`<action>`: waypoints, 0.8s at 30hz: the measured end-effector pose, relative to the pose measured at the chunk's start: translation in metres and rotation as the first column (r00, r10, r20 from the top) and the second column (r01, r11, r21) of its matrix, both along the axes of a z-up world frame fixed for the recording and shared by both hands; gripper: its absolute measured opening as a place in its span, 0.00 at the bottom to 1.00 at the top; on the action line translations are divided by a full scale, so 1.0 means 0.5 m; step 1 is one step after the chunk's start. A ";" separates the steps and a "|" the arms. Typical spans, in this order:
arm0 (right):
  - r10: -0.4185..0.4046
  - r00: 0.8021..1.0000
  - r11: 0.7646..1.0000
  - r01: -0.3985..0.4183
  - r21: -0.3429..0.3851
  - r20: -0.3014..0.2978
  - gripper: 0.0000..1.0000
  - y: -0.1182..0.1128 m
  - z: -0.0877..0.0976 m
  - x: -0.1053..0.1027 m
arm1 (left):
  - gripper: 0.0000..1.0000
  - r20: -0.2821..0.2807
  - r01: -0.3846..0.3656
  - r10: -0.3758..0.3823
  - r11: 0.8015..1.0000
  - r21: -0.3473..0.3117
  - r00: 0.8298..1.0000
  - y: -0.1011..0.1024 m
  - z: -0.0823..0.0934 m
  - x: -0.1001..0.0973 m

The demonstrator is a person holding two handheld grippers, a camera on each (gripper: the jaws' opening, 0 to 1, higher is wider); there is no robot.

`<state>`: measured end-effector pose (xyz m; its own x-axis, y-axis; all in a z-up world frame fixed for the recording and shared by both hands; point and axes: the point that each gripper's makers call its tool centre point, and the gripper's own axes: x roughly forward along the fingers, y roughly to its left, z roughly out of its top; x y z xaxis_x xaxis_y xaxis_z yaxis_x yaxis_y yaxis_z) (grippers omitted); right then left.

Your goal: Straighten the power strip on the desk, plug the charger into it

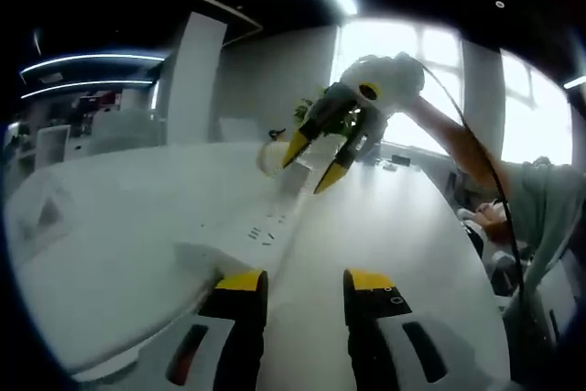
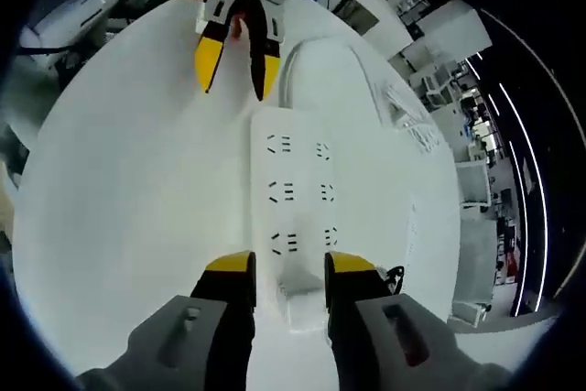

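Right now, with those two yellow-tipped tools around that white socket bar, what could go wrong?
The right tool has its jaws astride a white charger at the near end of the power strip; if the prongs miss the slots, pushing may slide the strip on the smooth desk. The left tool hovers open at the far end, not visibly pinning it. The strip's cable loops close by and could snag.

So my left gripper has chunky dark grey jaws with yellow tips, a reddish slot on one and a dark slot on the other. My right gripper is the same deal: grey bodies, yellow tips, a small screw. Seen from outside it's a white housing with tapered yellow-and-black fingers and a black cable trailing off. My sleeve is greyish green.
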<state>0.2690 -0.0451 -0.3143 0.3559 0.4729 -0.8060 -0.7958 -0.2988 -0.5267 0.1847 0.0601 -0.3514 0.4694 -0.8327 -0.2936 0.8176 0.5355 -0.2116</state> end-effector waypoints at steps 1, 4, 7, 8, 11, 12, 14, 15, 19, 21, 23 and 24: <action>-0.001 1.000 1.000 0.001 0.011 0.001 0.29 0.000 0.002 -0.001 | 0.34 -0.001 -0.003 0.003 1.000 -0.001 1.000 0.001 0.000 0.001; 0.007 0.999 0.995 -0.004 0.102 -0.034 0.29 0.011 0.007 -0.019 | 0.34 -0.015 -0.007 0.006 1.000 -0.015 1.000 0.003 0.001 0.002; 0.007 0.999 0.984 0.002 0.177 -0.053 0.28 0.017 0.018 -0.024 | 0.34 -0.020 -0.011 0.011 0.999 -0.033 1.000 -0.001 0.007 -0.001; 0.005 0.998 0.976 0.008 0.218 -0.057 0.28 0.019 0.026 -0.023 | 0.34 -0.016 -0.015 0.015 0.999 -0.034 1.000 -0.001 0.009 -0.001; -0.008 0.998 0.958 0.026 0.287 -0.062 0.28 0.017 0.037 -0.021 | 0.34 -0.010 -0.024 0.023 0.999 -0.039 1.000 -0.002 0.011 0.001; -0.012 0.998 0.953 0.031 0.302 -0.062 0.28 0.016 0.039 -0.021 | 0.34 -0.011 -0.026 0.025 0.999 -0.041 1.000 -0.003 0.011 0.002; -0.030 0.998 0.939 0.049 0.341 -0.062 0.28 0.011 0.043 -0.017 | 0.33 -0.011 -0.036 0.036 0.998 -0.045 0.999 -0.003 0.010 0.007; -0.042 0.997 0.923 0.065 0.380 -0.068 0.28 0.010 0.047 -0.015 | 0.33 -0.009 -0.039 0.039 0.998 -0.043 0.999 -0.004 0.009 0.008; -0.070 0.993 0.872 0.105 0.478 -0.092 0.27 0.009 0.055 -0.011 | 0.32 -0.002 -0.047 0.047 0.998 -0.044 0.999 -0.005 0.010 0.010; -0.077 0.991 0.836 0.123 0.534 -0.108 0.27 0.010 0.060 -0.012 | 0.32 0.002 -0.053 0.053 0.997 -0.047 0.999 -0.003 0.012 0.013; -0.086 0.990 0.815 0.133 0.564 -0.110 0.27 0.007 0.063 -0.010 | 0.32 0.008 -0.061 0.062 0.997 -0.044 0.998 -0.001 0.012 0.016; -0.092 0.990 0.806 0.139 0.576 -0.110 0.27 0.006 0.064 -0.010 | 0.32 0.011 -0.065 0.066 0.997 -0.041 0.998 0.000 0.012 0.018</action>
